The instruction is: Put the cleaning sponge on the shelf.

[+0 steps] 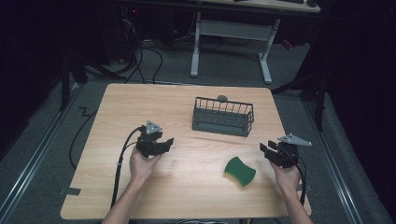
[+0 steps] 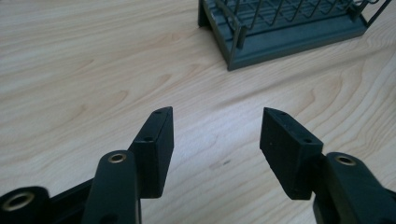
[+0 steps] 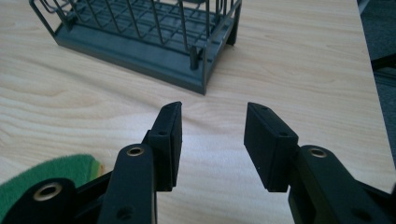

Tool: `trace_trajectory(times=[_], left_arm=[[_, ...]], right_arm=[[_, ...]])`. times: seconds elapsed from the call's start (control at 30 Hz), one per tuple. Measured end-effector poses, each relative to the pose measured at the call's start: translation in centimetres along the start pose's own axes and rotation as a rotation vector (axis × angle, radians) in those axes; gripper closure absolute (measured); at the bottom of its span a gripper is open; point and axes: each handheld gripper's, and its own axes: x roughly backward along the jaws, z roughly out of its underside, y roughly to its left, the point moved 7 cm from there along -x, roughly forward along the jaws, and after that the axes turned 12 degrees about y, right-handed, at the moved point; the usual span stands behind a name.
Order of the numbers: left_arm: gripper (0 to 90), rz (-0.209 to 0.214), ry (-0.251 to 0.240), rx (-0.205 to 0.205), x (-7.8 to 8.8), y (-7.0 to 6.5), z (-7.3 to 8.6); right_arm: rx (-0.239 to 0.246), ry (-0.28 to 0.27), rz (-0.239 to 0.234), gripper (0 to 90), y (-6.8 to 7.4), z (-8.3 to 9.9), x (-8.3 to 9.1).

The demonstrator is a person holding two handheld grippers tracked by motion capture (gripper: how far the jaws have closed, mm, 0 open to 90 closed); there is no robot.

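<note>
Sponge [image 1: 239, 171] and basket [image 1: 223, 116] are what's on the table [image 1: 140, 102] here, and so far nothing has really been done with either. The sponge is lying flat on the wood near the front edge, over on the right side, just beside the right gripper [image 1: 272, 150] and well short of the basket. The basket sits further back, around the middle, and looks empty as far as can be told through the wire.

Right gripper: jaws are parted with only bare table seen between them in its own view, so nothing is held. A green corner of the sponge [image 3: 44, 175] can be spotted low at the left of that view, off to the side of the jaws rather than between them. The basket [image 3: 140, 42] is straight ahead.

Left gripper [image 1: 164, 143]: same story, jaws spread a fair bit, nothing gripped, just wood grain between them. It's held above the table at the left, well apart from the sponge, with the basket's corner [image 2: 261, 42] seen up ahead.

Best guess is that the sponge is meant to end up in the basket, and if so the whole job is still left: the sponge has to be lined up with, grabbed, lifted, carried back and dropped in. The right gripper looks the obvious one for it, being much closer. Basically early days, grab not started yet.
</note>
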Motion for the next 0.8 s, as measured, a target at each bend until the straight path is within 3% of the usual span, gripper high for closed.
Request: trace_trajectory(times=[0.37, 0.6, 0.8], left_arm=[[48.5, 0.028, -0.010, -0.011, -1.4, -1.0, -4.0], [48.8, 0.036, 0.013, -0.002, -2.7, -1.4, -6.1], [53.4, 0.030, 0.037, 0.002, -4.0, -1.5, -7.1]], right_arm=[[-0.003, 0.005, -0.022, 58.3, 0.1, -3.2, -0.9], [0.014, 0.018, -0.029, 59.6, 0.4, -4.5, -1.7], [-0.001, 0.042, -0.026, 62.8, 0.4, -5.4, -3.0]])
